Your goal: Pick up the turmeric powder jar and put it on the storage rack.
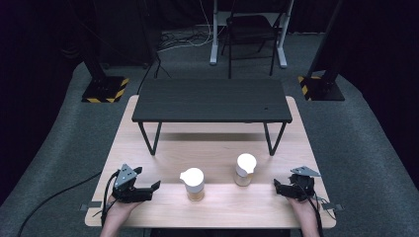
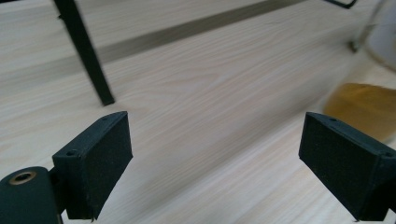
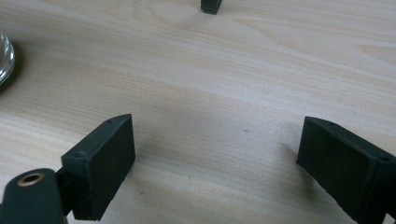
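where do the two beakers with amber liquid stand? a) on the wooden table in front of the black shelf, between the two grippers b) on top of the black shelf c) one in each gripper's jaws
a: the left beaker and the right beaker stand on the wooden table in front of the black shelf, between the left gripper and the right gripper, whose jaws are open and empty.

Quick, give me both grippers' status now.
Left gripper: open, nothing between the jaws, bare table beneath.
Right gripper: open, holding nothing, over bare table.
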The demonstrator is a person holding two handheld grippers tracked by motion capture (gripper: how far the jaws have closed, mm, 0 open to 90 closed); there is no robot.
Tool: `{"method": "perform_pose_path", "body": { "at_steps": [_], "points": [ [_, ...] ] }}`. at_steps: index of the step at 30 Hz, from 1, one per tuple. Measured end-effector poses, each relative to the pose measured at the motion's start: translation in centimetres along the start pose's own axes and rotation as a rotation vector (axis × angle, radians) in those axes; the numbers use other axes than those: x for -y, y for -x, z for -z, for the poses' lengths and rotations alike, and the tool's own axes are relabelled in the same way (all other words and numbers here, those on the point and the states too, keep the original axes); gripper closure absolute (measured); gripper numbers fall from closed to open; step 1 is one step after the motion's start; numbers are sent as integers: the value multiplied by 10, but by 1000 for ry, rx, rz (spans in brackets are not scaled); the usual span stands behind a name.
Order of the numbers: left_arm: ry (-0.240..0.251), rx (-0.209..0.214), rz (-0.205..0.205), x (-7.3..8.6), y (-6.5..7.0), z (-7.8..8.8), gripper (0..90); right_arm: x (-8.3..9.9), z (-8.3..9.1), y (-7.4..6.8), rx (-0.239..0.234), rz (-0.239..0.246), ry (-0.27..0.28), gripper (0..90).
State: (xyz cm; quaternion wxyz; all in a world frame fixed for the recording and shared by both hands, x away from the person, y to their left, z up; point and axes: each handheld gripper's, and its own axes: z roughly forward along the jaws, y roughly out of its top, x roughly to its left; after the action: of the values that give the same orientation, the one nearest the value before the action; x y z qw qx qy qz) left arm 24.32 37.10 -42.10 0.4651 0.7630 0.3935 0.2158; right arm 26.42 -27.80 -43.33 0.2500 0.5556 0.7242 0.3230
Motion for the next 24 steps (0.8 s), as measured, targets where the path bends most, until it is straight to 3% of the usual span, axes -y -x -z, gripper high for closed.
{"method": "perform_pose_path", "body": {
  "at_steps": [10,24],
  "points": [
    [38,106,-42,-8,3,3,88,0,0,0,0,0,0,100],
    [72,199,-59,-14,6,-1,86,0,0,-1,2,-3,0,100]
  ]
}}
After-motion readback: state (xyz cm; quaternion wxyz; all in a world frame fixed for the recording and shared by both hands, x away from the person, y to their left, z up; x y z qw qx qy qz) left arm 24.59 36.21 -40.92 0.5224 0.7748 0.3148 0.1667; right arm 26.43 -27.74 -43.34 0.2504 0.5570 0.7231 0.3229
